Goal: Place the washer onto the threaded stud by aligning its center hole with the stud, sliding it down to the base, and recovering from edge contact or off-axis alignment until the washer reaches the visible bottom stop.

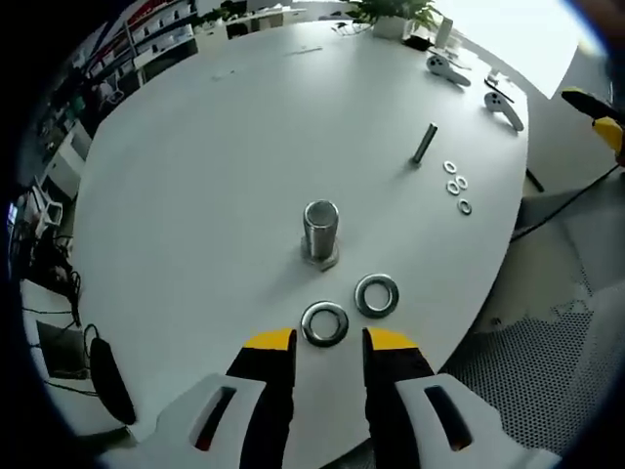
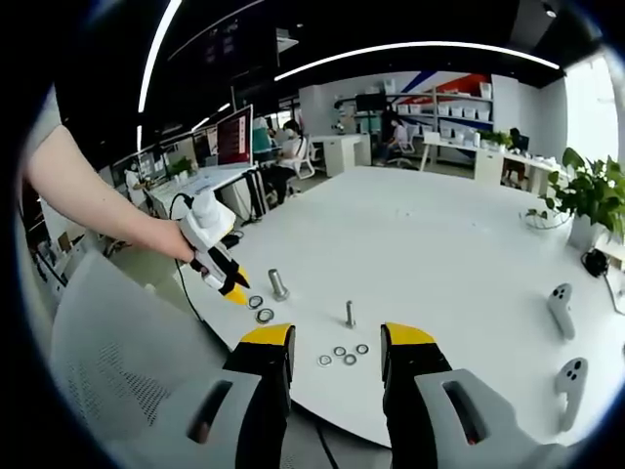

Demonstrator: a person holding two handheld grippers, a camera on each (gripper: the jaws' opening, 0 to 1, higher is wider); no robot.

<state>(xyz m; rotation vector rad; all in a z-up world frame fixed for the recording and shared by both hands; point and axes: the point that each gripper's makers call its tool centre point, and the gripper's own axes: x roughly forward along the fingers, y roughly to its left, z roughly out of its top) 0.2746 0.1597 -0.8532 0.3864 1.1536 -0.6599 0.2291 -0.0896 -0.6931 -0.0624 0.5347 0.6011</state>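
A threaded steel stud (image 1: 320, 233) stands upright on its hex base on the white table (image 1: 195, 176). Two large washers lie flat in front of it, one (image 1: 324, 323) between my left gripper's jaws, the other (image 1: 376, 295) just right of it. My left gripper (image 1: 329, 344) is open and hovers low over the nearer washer, holding nothing. In the right gripper view, a hand holds the left gripper (image 2: 234, 291) beside the stud (image 2: 278, 284) and the washers (image 2: 261, 310). My right gripper (image 2: 338, 342) is open and empty, back from the table edge.
A small bolt (image 1: 424, 144) and several small washers (image 1: 456, 186) sit farther along the table. Two white controllers (image 1: 447, 68) and a potted plant (image 1: 391, 15) are at the far end. A mesh chair (image 2: 107, 342) stands by the table edge near the washers.
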